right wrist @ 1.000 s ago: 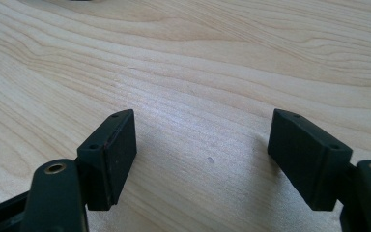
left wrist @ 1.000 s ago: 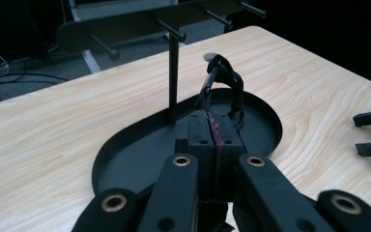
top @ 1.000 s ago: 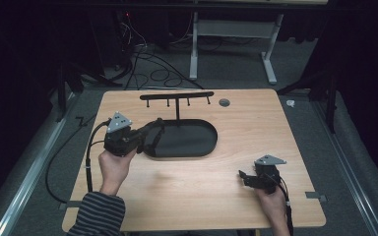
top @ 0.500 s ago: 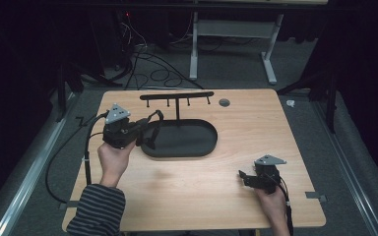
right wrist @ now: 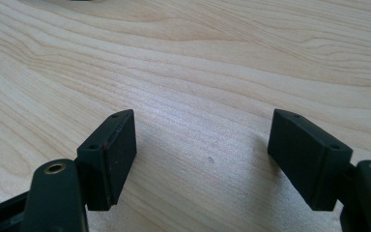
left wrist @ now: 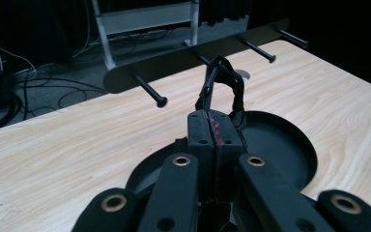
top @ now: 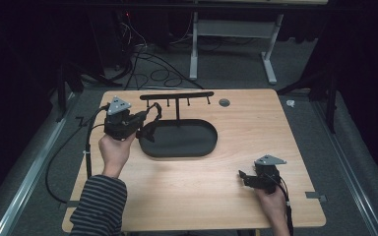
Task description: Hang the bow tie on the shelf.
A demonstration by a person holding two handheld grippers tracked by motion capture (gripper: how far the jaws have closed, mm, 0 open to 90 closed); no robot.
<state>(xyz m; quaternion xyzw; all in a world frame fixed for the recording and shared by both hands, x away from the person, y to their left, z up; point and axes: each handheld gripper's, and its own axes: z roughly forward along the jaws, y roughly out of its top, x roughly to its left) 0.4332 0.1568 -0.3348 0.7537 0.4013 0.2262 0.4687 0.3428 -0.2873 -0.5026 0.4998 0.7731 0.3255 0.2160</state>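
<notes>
Left tongs (left wrist: 216, 137) are pinched tight together on a small black loop of cord or strap (left wrist: 224, 84), and that loop stands up out of the tips, arched like a little ring, carried above the left end of the black oval tray (top: 197, 147) on the light wooden bench (top: 246, 132). Here is the relation that matters: in the left gripper view the black rack bar with pegs (left wrist: 193, 53) lies up ahead of the tongs, running from about ten o'clock round to two o'clock across the picture, its long axis crosswise to the way the tongs point, with the nearest peg (left wrist: 149, 89) at roughly eleven o'clock from the loop and near it but not touching. I'd judge the loop has to travel forward and slip over a peg tip, so the ring's opening must face the peg end-on. From the high view, the left tongs (top: 150, 123) sit right beside the rack (top: 177, 96), while the right tongs (top: 243, 177) hang back at the five o'clock corner of the bench, well apart from everything; left hand is plainly the nearer. Right tongs (right wrist: 203, 159) stand wide apart, nothing between them, bare wood beneath. The count: one loop, one tray, one rack, four pegs, two pairs of tongs.
</notes>
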